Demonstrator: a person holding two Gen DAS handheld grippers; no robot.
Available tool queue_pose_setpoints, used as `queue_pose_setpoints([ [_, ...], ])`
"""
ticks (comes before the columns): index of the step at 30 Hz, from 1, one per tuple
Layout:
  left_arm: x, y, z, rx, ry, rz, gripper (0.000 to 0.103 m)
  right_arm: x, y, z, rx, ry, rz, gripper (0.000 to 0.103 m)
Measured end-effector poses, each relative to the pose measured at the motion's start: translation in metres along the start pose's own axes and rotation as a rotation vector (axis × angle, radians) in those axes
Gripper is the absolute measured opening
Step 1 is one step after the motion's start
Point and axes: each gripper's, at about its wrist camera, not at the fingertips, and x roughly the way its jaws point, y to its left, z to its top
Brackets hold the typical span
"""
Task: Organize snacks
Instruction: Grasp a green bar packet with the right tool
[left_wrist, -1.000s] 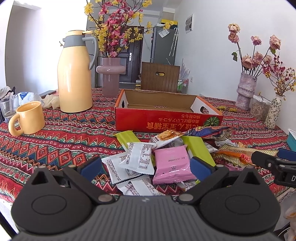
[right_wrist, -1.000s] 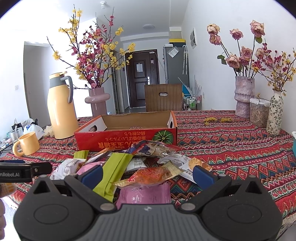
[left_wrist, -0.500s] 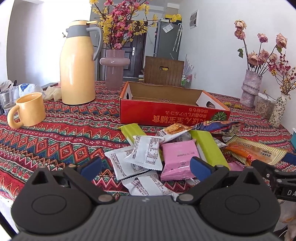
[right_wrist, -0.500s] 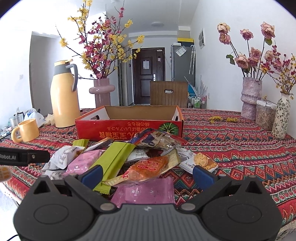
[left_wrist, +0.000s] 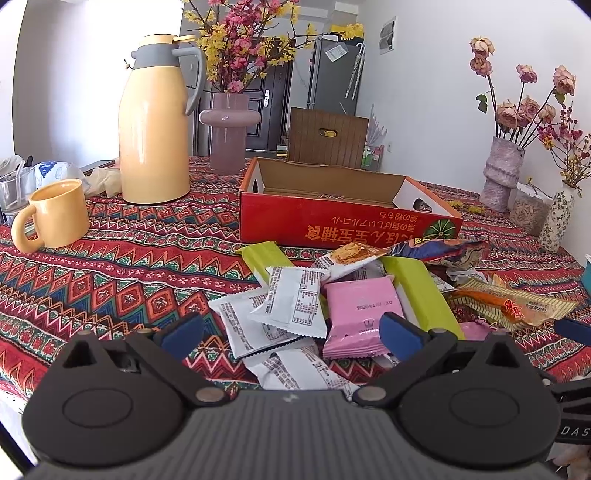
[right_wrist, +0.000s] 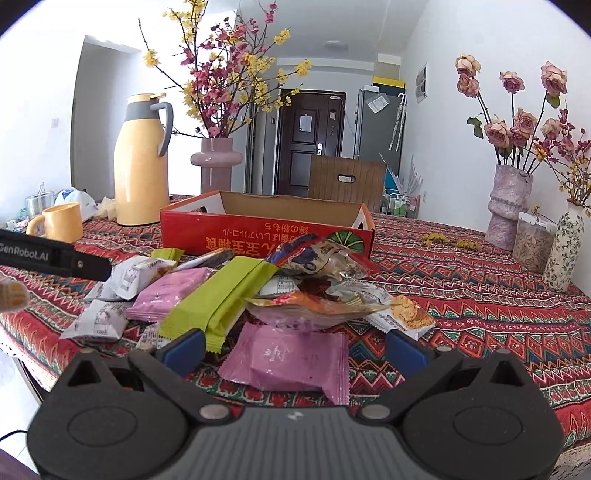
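A pile of snack packets lies on the patterned tablecloth in front of an open, empty-looking red cardboard box (left_wrist: 343, 221) (right_wrist: 258, 236). In the left wrist view my left gripper (left_wrist: 291, 332) is open above white packets (left_wrist: 291, 295) and a pink packet (left_wrist: 360, 306), holding nothing. In the right wrist view my right gripper (right_wrist: 293, 349) is open over another pink packet (right_wrist: 291, 362), with a green packet (right_wrist: 225, 299) and an orange packet (right_wrist: 314, 306) just beyond. The left gripper's finger (right_wrist: 55, 254) shows at the left edge.
A yellow thermos (left_wrist: 155, 122) and a yellow mug (left_wrist: 55, 214) stand at the left. A pink vase with blossoms (left_wrist: 229, 129) is behind the box. Vases of dried roses (right_wrist: 509, 206) and a jar (right_wrist: 532, 240) stand at the right. The table edge is close below the grippers.
Both grippers have risen and moved forward toward the pile, so I look down on the packets more. Both stay open; no packet has moved.
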Motion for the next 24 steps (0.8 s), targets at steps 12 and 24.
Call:
queue_pose_setpoints([
  [12, 0.003, 0.003, -0.001, -0.011, 0.008, 0.004, 0.103, 0.041, -0.015, -0.01, 0.025, -0.048, -0.097, 0.103],
  [24, 0.013, 0.011, 0.0, -0.023, 0.027, 0.032, 0.103, 0.076, -0.021, 0.003, 0.051, -0.109, -0.138, 0.068],
])
